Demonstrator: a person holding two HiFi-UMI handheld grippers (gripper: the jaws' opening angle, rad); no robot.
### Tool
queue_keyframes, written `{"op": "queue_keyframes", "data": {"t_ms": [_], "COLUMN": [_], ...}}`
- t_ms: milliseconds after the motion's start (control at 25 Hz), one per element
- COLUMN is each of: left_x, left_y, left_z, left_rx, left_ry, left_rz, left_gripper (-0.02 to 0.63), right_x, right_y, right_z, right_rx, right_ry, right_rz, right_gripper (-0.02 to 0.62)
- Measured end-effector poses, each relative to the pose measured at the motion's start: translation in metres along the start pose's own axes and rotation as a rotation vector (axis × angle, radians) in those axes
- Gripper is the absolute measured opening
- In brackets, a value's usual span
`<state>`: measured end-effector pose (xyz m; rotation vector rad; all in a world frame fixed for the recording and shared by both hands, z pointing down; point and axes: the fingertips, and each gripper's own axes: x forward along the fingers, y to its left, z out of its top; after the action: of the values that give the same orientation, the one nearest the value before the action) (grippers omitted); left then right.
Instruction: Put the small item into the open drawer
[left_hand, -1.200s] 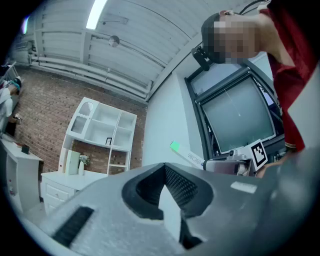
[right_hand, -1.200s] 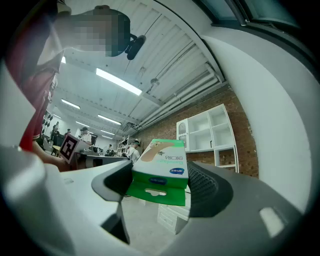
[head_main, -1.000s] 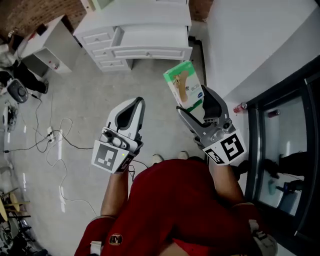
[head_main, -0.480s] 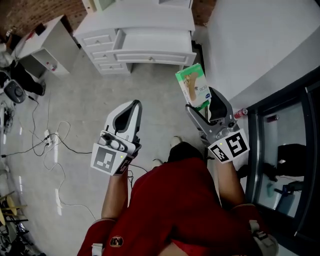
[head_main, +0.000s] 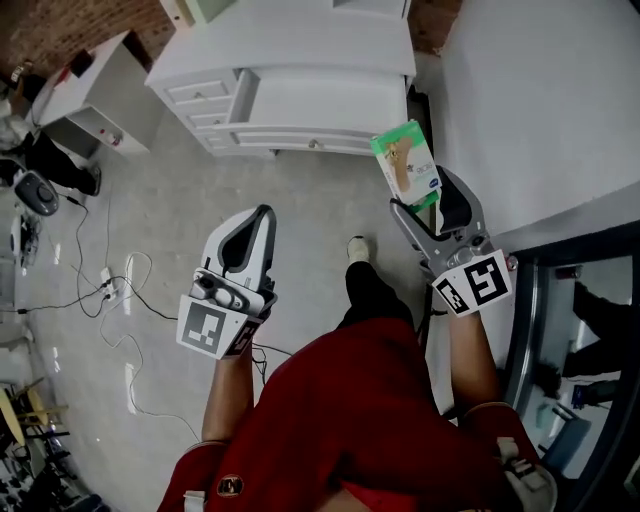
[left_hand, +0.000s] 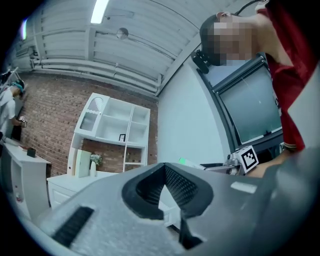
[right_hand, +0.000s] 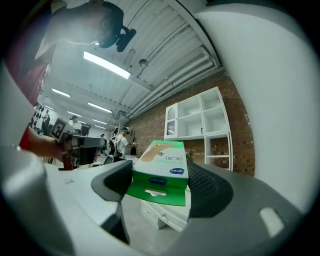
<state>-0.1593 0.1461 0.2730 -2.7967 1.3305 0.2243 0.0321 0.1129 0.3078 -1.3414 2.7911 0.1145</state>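
The small item is a green and white box (head_main: 406, 164) (right_hand: 161, 170), held upright in my right gripper (head_main: 415, 196) (right_hand: 160, 183), which is shut on its lower end. It hangs in the air just in front of and to the right of the white dresser (head_main: 290, 40). The dresser's wide top drawer (head_main: 312, 104) stands pulled open, and its drawers (right_hand: 162, 214) show low beyond the box. My left gripper (head_main: 252, 232) (left_hand: 168, 194) floats over the floor in front of the dresser, shut and holding nothing.
A white side table (head_main: 96, 88) stands at the left, and cables (head_main: 104, 292) trail over the grey floor. A white wall (head_main: 530, 100) and a dark-framed glass door (head_main: 575, 300) close the right side. The person's shoe (head_main: 357, 248) is between the grippers.
The person has stepped closer to the dresser. My right gripper has carried the box to the right and nearer the open drawer. The left gripper has hardly moved.
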Motion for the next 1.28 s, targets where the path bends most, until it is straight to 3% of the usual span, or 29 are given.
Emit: {"op": "queue_keyframes", "data": {"t_ms": [320, 640, 800, 1200, 1280], "left_x": [0.143, 0.254, 0.266, 0.27, 0.267], "left_y": [0.075, 0.151, 0.155, 0.196, 0.188], "left_z": [-0.029, -0.042, -0.064, -0.066, -0.062], "left_rx": [0.009, -0.005, -0.008, -0.014, -0.021], "left_ry": [0.066, 0.095, 0.109, 0.135, 0.14], "left_rz": [0.026, 0.072, 0.084, 0.067, 0.066], "left_gripper": [0.0, 0.0, 0.0, 0.0, 0.0], "right_x": [0.106, 0.203, 0.208, 0.229, 0.221], "right_y": [-0.14, -0.235, -0.25, -0.255, -0.258], "right_z": [-0.057, -0.106, -0.148, -0.212, -0.224], "right_rx": [0.006, 0.017, 0.022, 0.018, 0.017], "right_ry": [0.096, 0.214, 0.264, 0.449, 0.493], "right_rz": [0.03, 0.09, 0.107, 0.133, 0.131], "right_gripper": [0.354, 0.354, 0.354, 0.354, 0.354]}}
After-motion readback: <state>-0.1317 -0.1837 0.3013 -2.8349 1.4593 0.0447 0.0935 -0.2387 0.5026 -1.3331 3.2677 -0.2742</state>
